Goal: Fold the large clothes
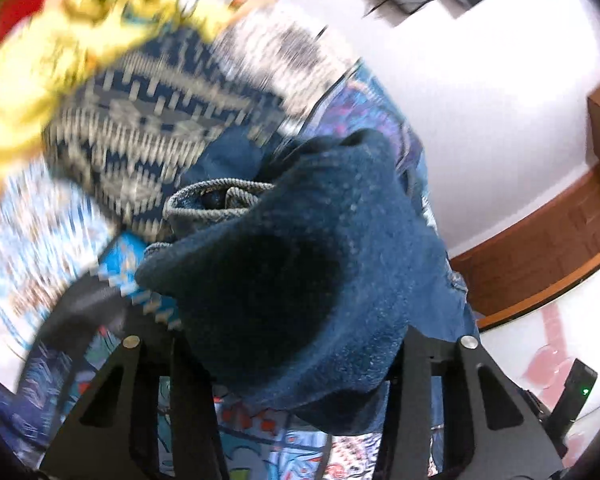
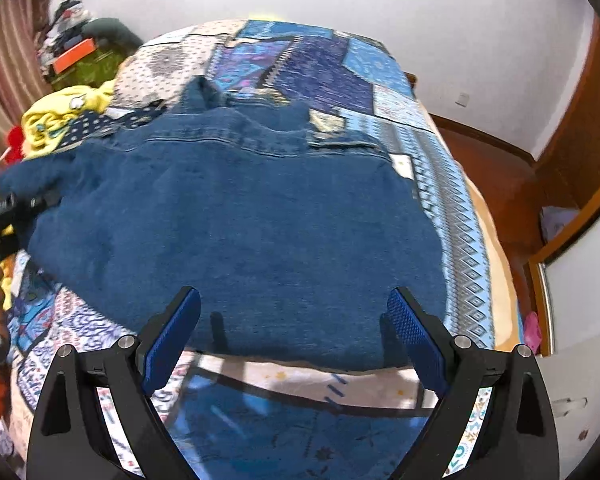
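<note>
A large blue denim jacket point(image 2: 236, 208) lies spread on the patchwork bedspread point(image 2: 452, 184). My right gripper point(image 2: 294, 340) is open and empty, hovering just above the jacket's near hem. My left gripper point(image 1: 288, 336) is shut on a bunched part of the denim jacket point(image 1: 300, 240), which covers its fingertips; a ribbed cuff point(image 1: 216, 200) shows behind the bunch. The left gripper point(image 2: 4, 208) also shows at the jacket's left edge in the right wrist view, gripping the fabric there.
A yellow garment point(image 2: 60, 116) and a dotted navy cloth point(image 2: 100, 124) lie on the bed left of the jacket. Clutter is piled by the curtain point(image 2: 76, 48). The bed's right edge drops to a wooden floor point(image 2: 500, 184) and a wooden door.
</note>
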The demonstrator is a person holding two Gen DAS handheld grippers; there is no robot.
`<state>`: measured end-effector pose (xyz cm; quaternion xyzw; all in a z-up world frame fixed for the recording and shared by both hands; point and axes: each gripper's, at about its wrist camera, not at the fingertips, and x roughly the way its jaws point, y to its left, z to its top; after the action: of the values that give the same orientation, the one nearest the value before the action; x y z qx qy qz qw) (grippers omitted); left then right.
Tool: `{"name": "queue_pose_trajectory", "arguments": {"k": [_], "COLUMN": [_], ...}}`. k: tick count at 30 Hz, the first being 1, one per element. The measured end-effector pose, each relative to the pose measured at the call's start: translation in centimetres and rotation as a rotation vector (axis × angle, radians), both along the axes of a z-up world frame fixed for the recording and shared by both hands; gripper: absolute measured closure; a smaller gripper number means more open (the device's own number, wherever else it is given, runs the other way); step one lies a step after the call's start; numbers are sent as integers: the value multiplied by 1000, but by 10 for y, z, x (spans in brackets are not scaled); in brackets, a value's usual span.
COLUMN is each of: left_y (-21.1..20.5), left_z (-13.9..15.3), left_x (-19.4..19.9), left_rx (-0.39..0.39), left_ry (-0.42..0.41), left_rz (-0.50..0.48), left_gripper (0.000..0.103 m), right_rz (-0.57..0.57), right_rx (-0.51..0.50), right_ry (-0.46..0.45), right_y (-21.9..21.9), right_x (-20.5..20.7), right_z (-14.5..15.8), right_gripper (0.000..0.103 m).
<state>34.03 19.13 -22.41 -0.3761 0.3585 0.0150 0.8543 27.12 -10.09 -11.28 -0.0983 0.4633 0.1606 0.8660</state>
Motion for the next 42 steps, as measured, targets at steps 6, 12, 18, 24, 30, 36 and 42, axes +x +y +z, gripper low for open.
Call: {"name": "queue_pose_trajectory", "arguments": {"k": [6, 12, 18, 24, 30, 36, 42], "left_y": [2, 10, 8, -20, -68, -163, -253], "left_z": [52, 87, 96, 100, 127, 141, 113], "left_x": [-10, -29, -34, -20, 7, 36, 58], "left_rx": [75, 188, 326, 455, 557, 628, 623], "left_ry": [-102, -153, -136, -128, -199, -268, -228], "left_rz": [25, 80, 69, 18, -75, -281, -542], "left_gripper": [69, 70, 70, 70, 71, 73, 75], "right_rz": [83, 179, 243, 289, 238, 1, -221], "right_rx": [6, 145, 166, 161, 225, 260, 276], "right_ry": [-34, 20, 177, 249, 209, 103, 54], "right_y": [34, 88, 138, 142, 94, -8, -101], "right_x": [-3, 10, 19, 21, 12, 9, -4], "right_z": [14, 13, -32, -52, -28, -6, 5], "right_gripper": [10, 9, 9, 6, 6, 6, 6]}}
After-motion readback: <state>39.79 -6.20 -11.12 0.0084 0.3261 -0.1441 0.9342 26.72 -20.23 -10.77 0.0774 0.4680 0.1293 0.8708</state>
